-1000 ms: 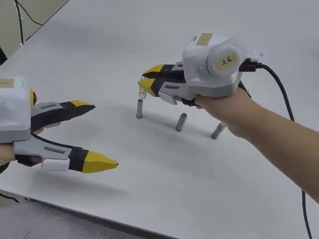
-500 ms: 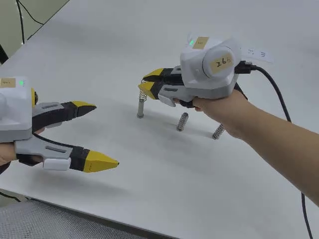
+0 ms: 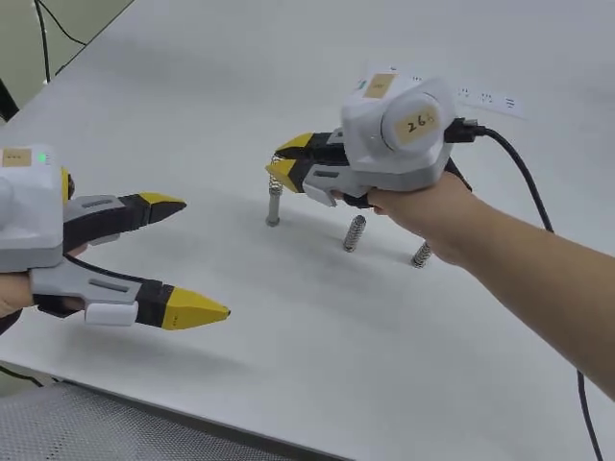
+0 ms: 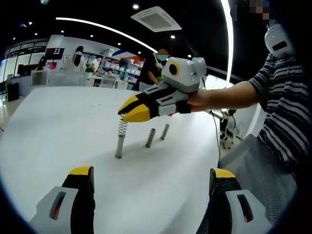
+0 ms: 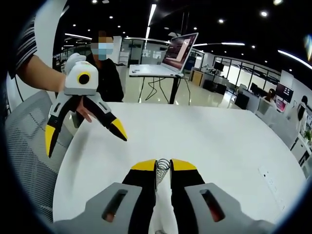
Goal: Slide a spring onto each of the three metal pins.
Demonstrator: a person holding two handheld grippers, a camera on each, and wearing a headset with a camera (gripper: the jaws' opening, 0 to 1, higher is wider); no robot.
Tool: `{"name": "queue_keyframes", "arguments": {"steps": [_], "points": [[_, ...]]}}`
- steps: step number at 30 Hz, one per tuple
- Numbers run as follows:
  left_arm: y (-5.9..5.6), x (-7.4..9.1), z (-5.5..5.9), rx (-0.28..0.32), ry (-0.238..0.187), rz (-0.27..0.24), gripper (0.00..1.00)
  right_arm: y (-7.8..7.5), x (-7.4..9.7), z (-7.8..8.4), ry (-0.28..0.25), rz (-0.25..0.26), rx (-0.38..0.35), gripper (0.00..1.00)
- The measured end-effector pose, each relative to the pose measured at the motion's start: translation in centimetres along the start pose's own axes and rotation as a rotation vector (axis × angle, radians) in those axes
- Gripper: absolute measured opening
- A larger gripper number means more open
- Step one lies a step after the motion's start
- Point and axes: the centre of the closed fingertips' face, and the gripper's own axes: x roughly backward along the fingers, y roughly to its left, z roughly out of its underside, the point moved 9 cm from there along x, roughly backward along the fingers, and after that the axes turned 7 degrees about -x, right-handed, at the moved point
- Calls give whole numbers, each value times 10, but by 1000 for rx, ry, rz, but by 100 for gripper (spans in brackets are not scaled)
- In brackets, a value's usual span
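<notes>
Right gripper (image 3: 284, 163) was pressed together on a spring (image 3: 276, 179), pinching its upper coils between the yellow tips; the spring hung upright, its lower end at the top of the leftmost metal pin (image 3: 274, 206); couldn't tell if it was already over the pin; that pin stood upright mid-table (image 3: 317, 355), well back from the near edge; two more pins in the same row toward the right edge, middle pin (image 3: 355, 232) and right pin (image 3: 422, 254), each with a spring around it; left gripper (image 3: 197, 257) hovered near the table's near left corner, jaws spread wide, holding nothing, well apart from the pins.
</notes>
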Motion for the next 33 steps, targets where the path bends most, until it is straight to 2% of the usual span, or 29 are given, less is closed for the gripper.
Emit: {"name": "queue_keyframes", "arguments": {"steps": [10, 16, 31, 32, 33], "points": [[1, 0, 1, 2, 2, -3, 95, 4, -8, 8, 36, -12, 13, 8], [1, 0, 1, 2, 1, -5, 94, 2, -17, 21, 76, -15, 45, 8], [2, -2, 0, -1, 2, 0, 94, 8, -28, 36, 172, -35, 42, 8], [1, -2, 0, -1, 3, 1, 94, 8, -29, 35, 148, -32, 41, 8], [1, -2, 0, -1, 3, 1, 94, 8, -29, 36, 167, -35, 40, 8]]}}
